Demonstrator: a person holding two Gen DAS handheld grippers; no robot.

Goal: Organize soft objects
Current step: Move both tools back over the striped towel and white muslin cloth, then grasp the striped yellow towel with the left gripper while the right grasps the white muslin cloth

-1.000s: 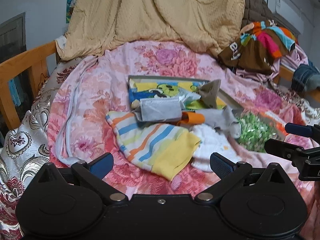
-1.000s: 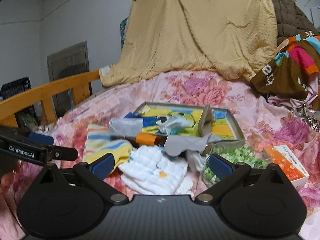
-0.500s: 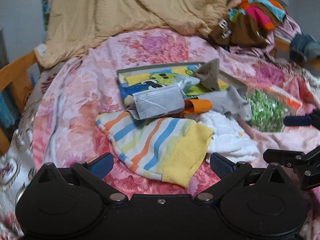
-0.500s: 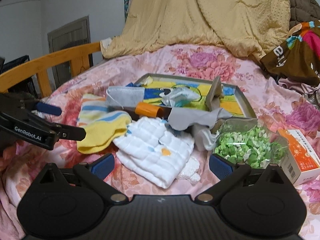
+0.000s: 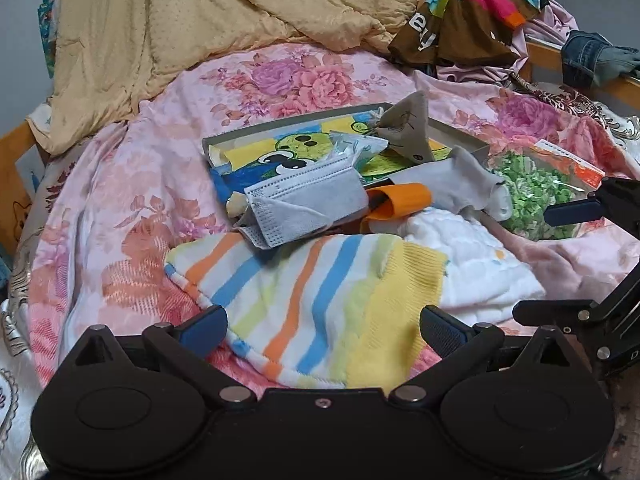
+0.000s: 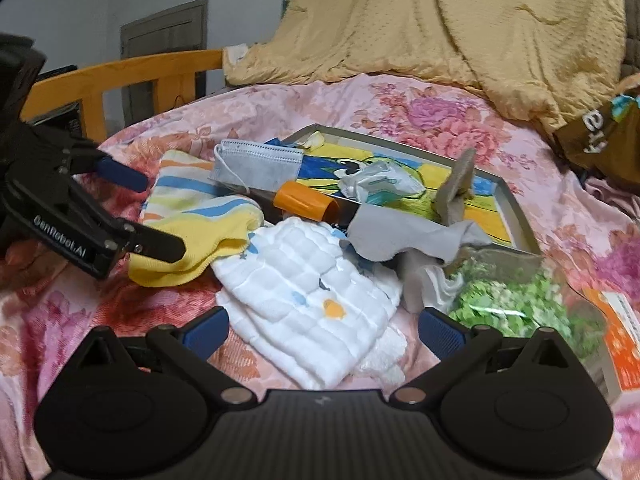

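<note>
A pile of soft things lies on the flowered bedspread. My left gripper (image 5: 322, 328) is open, its fingers straddling the near edge of a striped towel with a yellow end (image 5: 304, 292). Open as well, my right gripper (image 6: 324, 330) spans the near corner of a white quilted cloth (image 6: 312, 288). A grey face mask (image 5: 304, 200), a grey cloth (image 6: 400, 236) and an orange tube (image 6: 308, 202) rest partly in a cartoon-printed tray (image 6: 518, 216). The right wrist view shows the left gripper (image 6: 148, 212) over the towel (image 6: 200, 220).
A clear bag of green bits (image 6: 520, 304) and an orange box (image 6: 624, 340) lie to the right. A tan blanket (image 5: 200, 20) is heaped at the back, colourful clothes (image 5: 472, 20) at the back right. A wooden bed rail (image 6: 120, 76) runs along the left.
Both grippers have come forward and lower onto the pile, the left onto the striped towel, the right onto the white cloth. Both stayed open, and nothing on the bed moved.
</note>
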